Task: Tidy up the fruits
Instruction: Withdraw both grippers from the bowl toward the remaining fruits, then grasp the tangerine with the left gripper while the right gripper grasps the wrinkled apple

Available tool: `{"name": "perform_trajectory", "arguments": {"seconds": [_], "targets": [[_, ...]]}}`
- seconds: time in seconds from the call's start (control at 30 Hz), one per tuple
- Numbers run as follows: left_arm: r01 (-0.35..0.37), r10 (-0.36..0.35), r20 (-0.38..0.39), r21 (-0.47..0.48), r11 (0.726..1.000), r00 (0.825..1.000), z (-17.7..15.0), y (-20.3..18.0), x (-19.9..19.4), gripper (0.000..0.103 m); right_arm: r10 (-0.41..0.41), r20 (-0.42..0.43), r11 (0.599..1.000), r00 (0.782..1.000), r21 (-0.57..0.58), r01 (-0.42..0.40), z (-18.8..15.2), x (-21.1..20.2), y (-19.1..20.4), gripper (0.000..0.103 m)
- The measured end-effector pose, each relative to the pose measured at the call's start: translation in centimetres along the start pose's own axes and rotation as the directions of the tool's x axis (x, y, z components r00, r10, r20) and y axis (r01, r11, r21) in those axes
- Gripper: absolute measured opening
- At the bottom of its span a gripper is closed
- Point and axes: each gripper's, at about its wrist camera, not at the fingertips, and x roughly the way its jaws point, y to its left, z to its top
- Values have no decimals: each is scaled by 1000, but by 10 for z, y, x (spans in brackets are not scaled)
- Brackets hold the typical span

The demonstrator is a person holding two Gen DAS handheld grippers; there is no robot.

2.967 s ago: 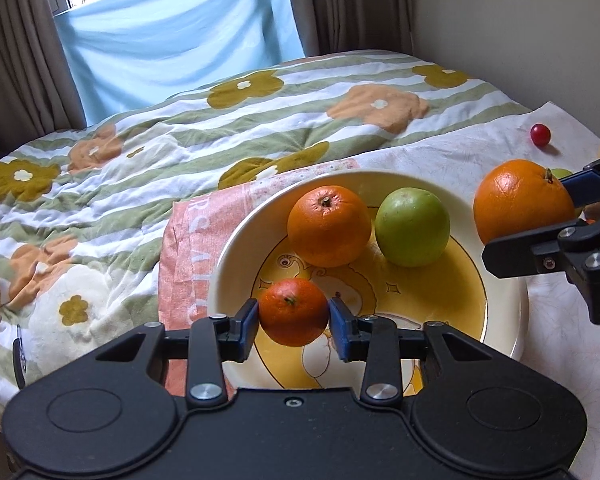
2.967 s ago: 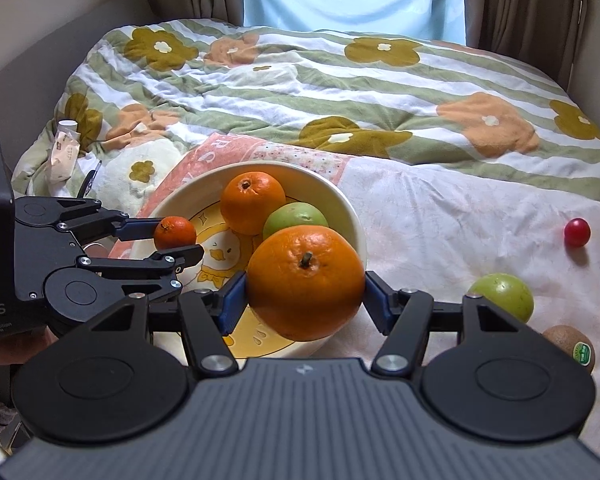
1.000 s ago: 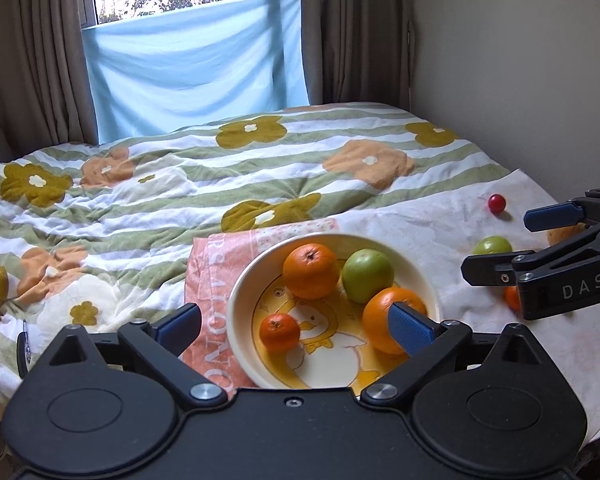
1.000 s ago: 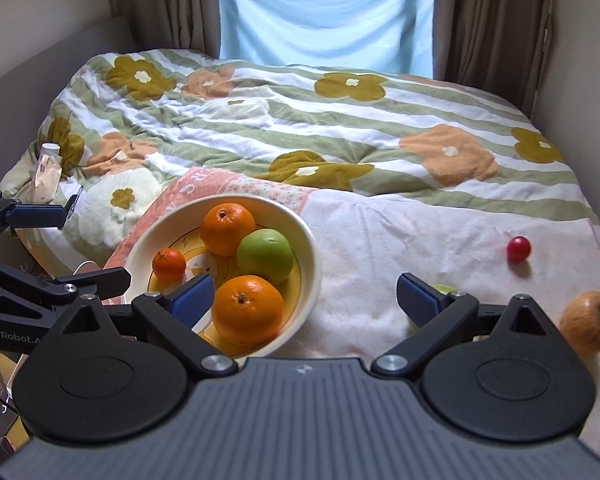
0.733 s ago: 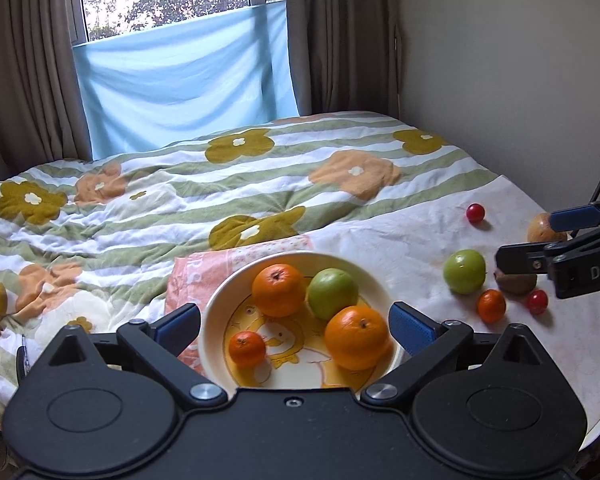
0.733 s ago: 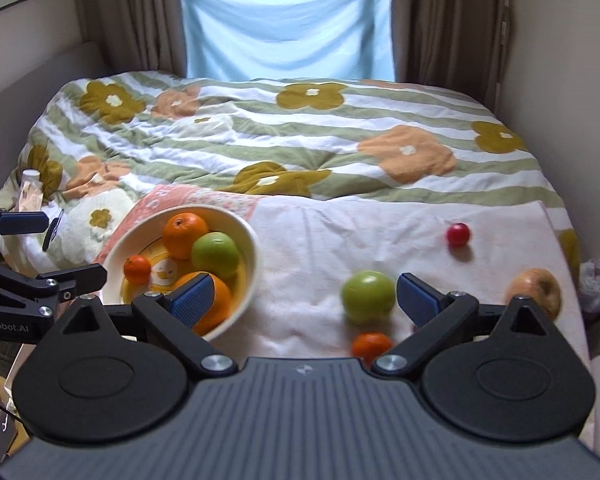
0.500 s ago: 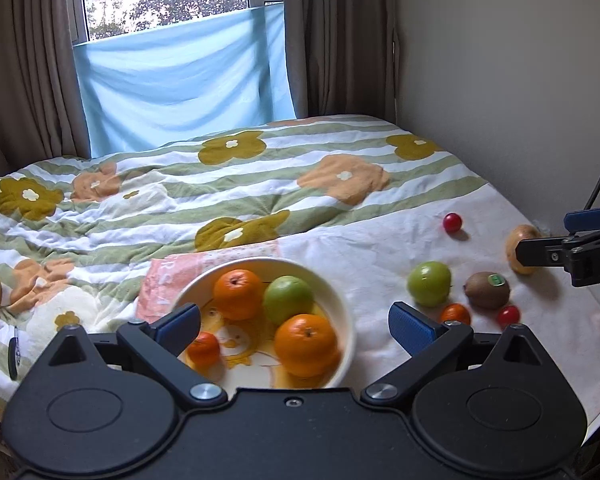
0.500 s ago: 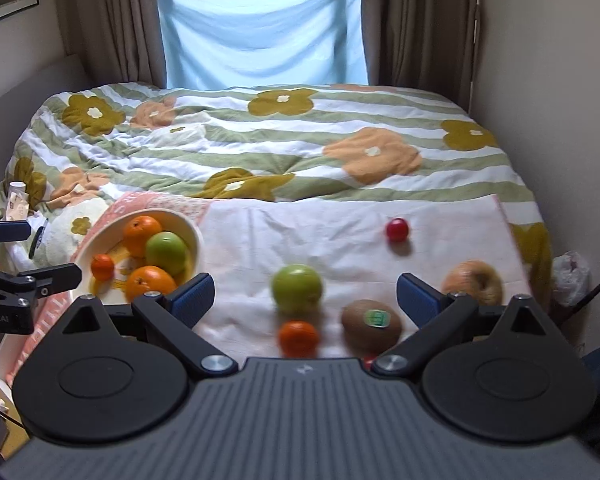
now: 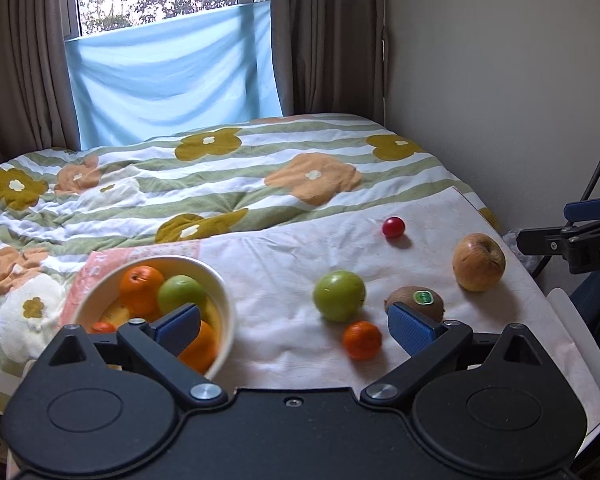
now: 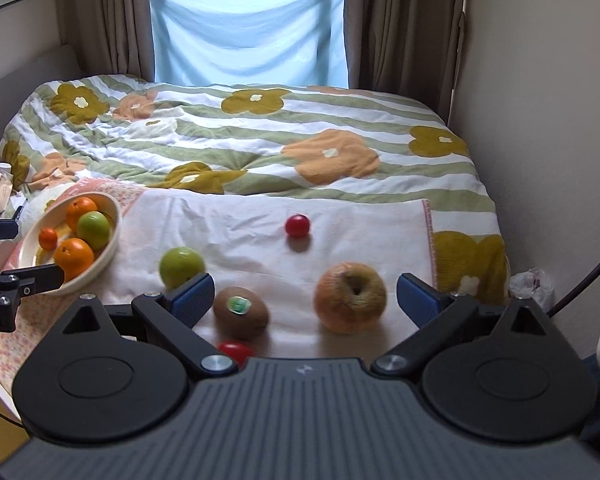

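- Hanging over the cloth [image 9: 284, 256], the left gripper [image 9: 294, 326] and right gripper [image 10: 300, 294] gape wide, holding nothing.
- Four fruits sit in the bowl [image 9: 224, 300].
- Apple [image 10: 350, 298], kiwi [image 10: 241, 312] and others lie loose on the cloth.

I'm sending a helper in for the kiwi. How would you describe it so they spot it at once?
On the white cloth spread over the flowered bed, look at the loose fruit right of the bowl. The kiwi lies between the green apple and the wrinkled yellow apple: brown, fuzzy, the only one with a sticker.
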Motion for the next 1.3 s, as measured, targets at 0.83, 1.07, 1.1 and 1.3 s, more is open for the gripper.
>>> {"name": "perform_trajectory", "arguments": {"seconds": [0.83, 1.07, 1.1, 1.3], "targets": [[-52, 49, -147, -17, 999, 988, -33, -66, 109, 73, 142, -117, 989, 983, -19, -145, -26, 108, -57, 103], [-57, 55, -158, -12, 998, 986, -36, -70, 121, 55, 152, -135, 987, 979, -30, -157, -28, 122, -59, 103], [-57, 55, -158, -10, 998, 986, -35, -71, 122, 50, 155, -138, 987, 978, -29, -160, -28, 124, -59, 103], [-69, 69, -154, 2, 998, 986, -34, -70, 122, 43, 163, -145, 985, 976, -37, -170, -28, 130, -58, 103]]}}
